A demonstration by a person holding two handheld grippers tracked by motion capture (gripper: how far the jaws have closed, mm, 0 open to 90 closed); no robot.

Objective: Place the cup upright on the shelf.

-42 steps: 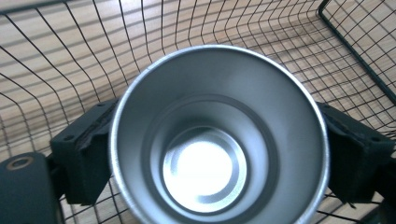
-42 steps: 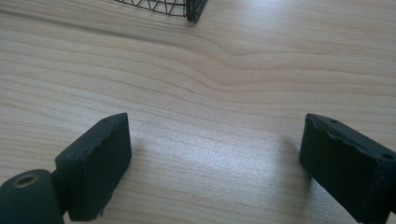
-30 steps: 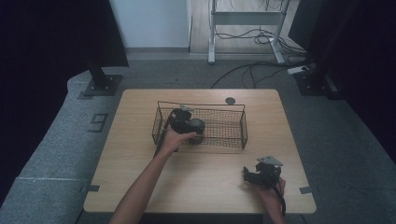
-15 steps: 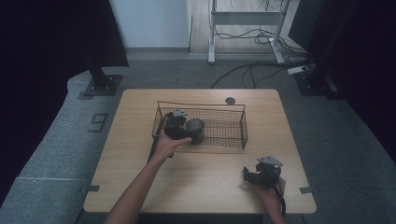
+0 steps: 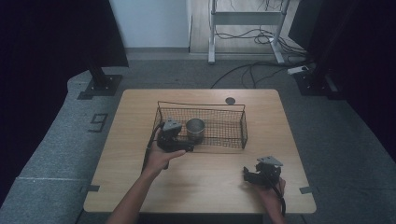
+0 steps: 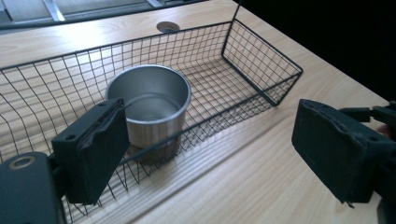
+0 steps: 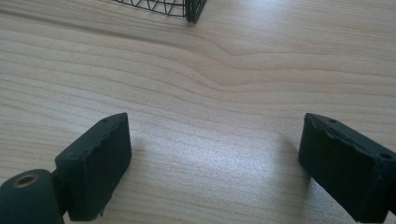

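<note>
— How were the tongs when you looked over?

— The left gripper had its two black jaws spread wide, with nothing between them. It sat at the near left edge of the black wire-mesh basket, just outside the wire.

— And the cup?

— The round, bare-metal steel cup stood upright inside the basket, towards its left end, just beyond the left gripper's jaws and apart from them. It looked empty inside.

— What of the other hand?

— The right gripper was low over the pale wooden table near its front right corner, well apart from the basket. Its jaws were spread too, with only bare wood grain between them; a corner of the basket lay farther off ahead of it.
</note>
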